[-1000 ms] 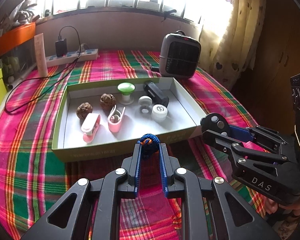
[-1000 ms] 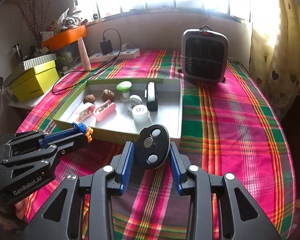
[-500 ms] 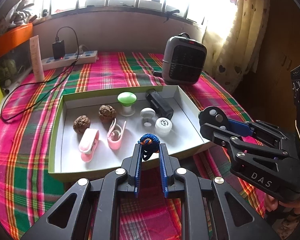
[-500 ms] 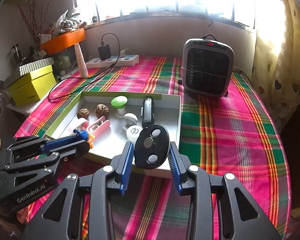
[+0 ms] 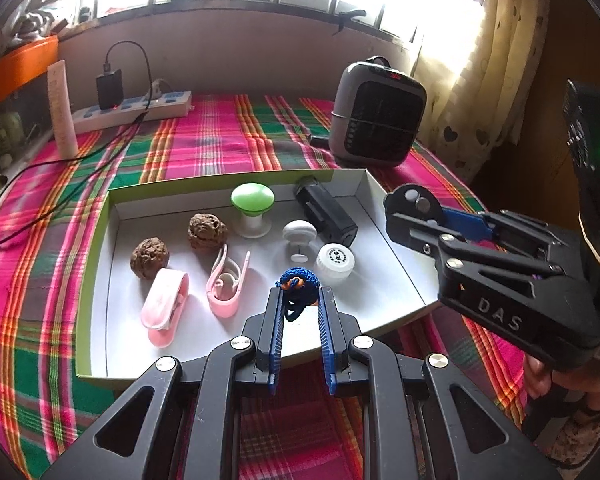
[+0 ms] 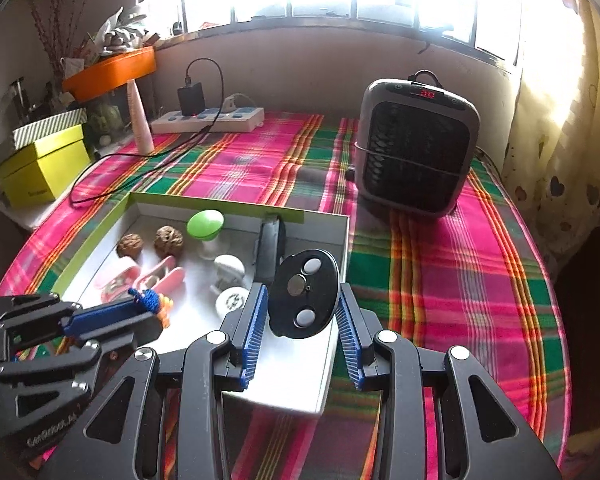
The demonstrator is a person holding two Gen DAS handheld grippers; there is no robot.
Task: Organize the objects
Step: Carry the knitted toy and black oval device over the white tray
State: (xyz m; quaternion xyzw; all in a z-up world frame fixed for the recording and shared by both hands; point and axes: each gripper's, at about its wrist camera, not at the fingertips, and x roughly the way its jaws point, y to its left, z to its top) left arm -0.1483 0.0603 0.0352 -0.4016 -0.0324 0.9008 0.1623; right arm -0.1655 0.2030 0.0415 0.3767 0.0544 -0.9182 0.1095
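Left gripper closed on blue crocheted trinket, held over near part of green-rimmed box for drop beside pink clips. Right gripper clamped on black oval disc, carried above box's right corner, presumably for deposit there.

I work in a home room: a plaid tablecloth, a heart-print curtain at the window, a space heater and a power strip.
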